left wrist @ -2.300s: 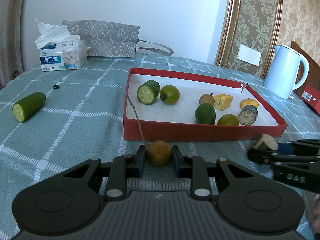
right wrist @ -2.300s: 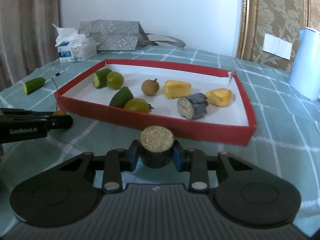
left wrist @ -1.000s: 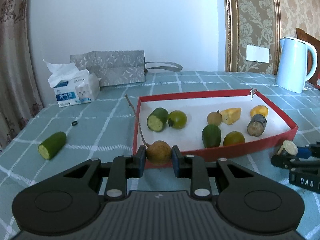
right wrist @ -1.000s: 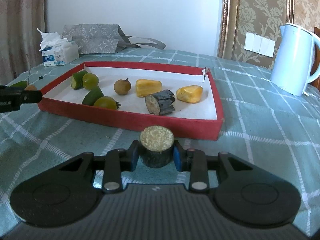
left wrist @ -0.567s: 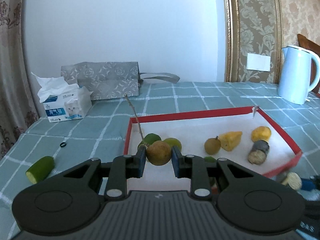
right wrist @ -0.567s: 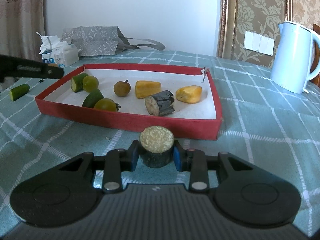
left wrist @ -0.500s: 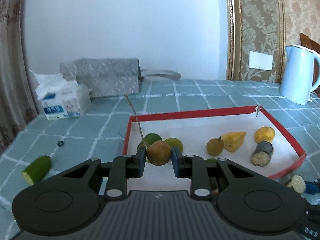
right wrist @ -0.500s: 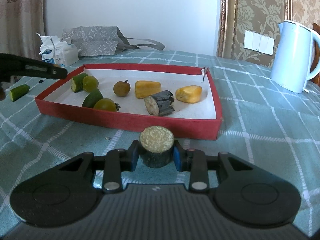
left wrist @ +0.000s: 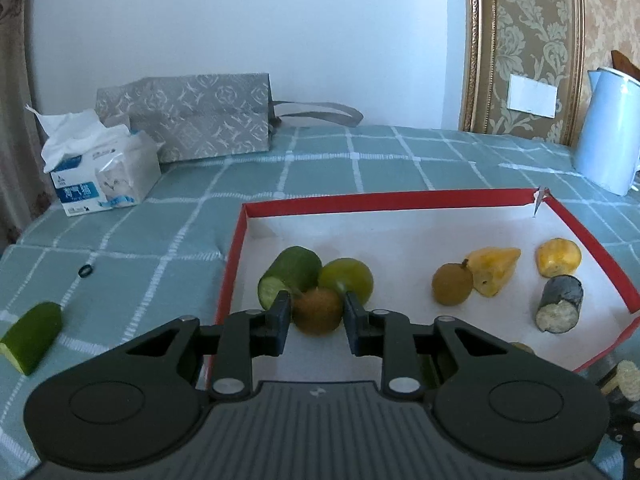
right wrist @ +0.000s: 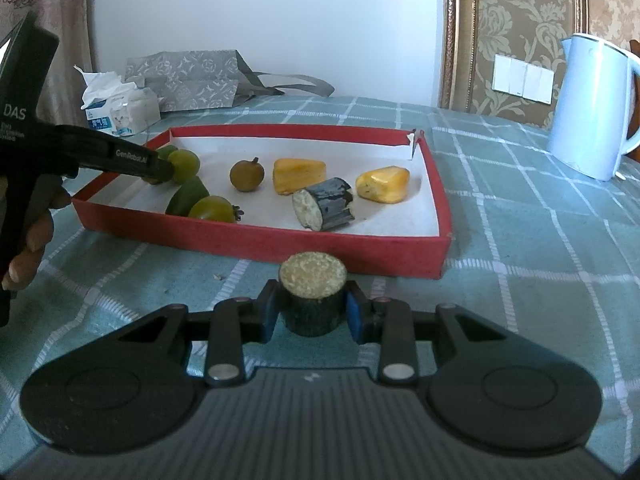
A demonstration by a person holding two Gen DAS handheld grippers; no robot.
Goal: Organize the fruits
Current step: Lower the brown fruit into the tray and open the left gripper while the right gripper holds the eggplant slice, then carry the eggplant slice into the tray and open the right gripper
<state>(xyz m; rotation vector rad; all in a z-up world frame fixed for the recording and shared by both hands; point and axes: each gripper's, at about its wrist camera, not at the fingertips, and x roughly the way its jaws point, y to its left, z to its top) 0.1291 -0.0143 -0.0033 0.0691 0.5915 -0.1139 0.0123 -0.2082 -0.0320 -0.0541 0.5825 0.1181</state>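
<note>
Since the earlier frames I've carried my left gripper (left wrist: pixel 316 314) from the tabletop (left wrist: pixel 320 168) in front of the red tray (left wrist: pixel 236 256) to over the tray's left end, and its stemmed brown fruit (left wrist: pixel 318 310) now sits just beside the cut cucumber piece (left wrist: pixel 290 272) and the green tomato (left wrist: pixel 348 278). The jaws are opening: there is a sliver of gap on either side of the fruit, which lies between them with no pad pressing on it, and the long twig that stood up from it earlier is no longer in sight. My right gripper (right wrist: pixel 312 312) has not shifted; it is clamped on the dark sugarcane stub (right wrist: pixel 313 294), cut face up, short of the tray's near wall, angled down at the tabletop. In the right wrist view the left gripper reaches in from the left edge, tilted down over the tray's left end, with the person's hand (right wrist: pixel 34 236) wrapped around its handle. A second cucumber piece (left wrist: pixel 30 336) lies on the tabletop well left of the tray
</note>
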